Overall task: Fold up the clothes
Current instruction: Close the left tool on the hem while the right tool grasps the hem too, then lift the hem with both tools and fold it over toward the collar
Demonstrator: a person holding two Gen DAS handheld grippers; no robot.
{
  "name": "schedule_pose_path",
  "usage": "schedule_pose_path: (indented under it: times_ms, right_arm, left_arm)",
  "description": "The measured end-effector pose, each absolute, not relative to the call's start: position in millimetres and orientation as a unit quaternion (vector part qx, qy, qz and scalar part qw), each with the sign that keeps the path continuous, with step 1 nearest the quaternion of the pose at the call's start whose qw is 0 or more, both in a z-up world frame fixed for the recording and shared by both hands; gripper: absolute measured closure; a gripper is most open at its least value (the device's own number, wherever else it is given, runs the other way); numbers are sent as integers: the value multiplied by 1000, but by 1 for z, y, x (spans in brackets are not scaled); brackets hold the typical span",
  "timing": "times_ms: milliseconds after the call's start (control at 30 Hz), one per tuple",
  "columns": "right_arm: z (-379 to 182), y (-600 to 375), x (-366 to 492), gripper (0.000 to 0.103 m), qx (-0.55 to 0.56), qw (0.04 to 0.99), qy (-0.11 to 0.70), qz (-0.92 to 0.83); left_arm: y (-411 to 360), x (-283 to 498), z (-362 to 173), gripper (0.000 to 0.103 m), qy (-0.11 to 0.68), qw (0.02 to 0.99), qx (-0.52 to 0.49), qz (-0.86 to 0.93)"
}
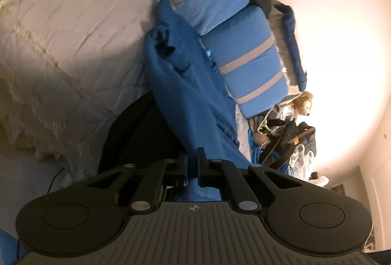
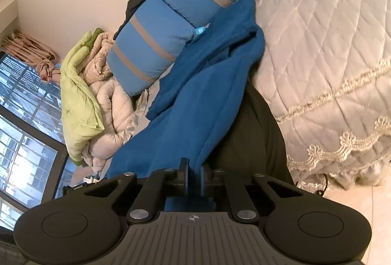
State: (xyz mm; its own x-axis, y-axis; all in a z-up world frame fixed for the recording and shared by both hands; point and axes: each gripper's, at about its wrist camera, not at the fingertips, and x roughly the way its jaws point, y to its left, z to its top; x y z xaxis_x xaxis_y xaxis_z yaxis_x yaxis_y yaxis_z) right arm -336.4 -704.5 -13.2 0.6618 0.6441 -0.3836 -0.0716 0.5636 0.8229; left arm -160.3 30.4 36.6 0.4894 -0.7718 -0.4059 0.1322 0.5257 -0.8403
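Across the quilted grey bed (image 1: 61, 33), a deep blue fleece garment (image 1: 185, 84) stretches rumpled from the striped blue pillows (image 1: 244, 57) at one o'clock down to six o'clock. It looks soft, thick and creased, with a dark fold near its far end. Left claw (image 1: 194, 162) and right claw (image 2: 194, 174) each pinch its near edge, jaws closed on the cloth.

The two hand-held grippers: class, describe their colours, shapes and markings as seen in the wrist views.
The left hand-held gripper and right hand-held gripper look alike: black linkage arms with silver rivets, two round black discs at the sides, a grey ribbed body bearing a small crosshair mark, and narrow dark fingers. No sleeves or cables show.
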Motion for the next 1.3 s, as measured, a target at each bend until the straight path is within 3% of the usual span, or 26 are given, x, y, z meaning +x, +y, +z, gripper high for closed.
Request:
schedule_pose_path:
  times_ms: [467, 1300]
  right_arm:
    - [42, -737, -342, 96, 463, 797, 257, 290]
    - [87, -742, -254, 95, 426, 829, 245, 266]
  left_arm:
    - [37, -193, 104, 98, 317, 794, -366, -367]
    - [8, -120, 142, 98, 313, 827, -301, -359]
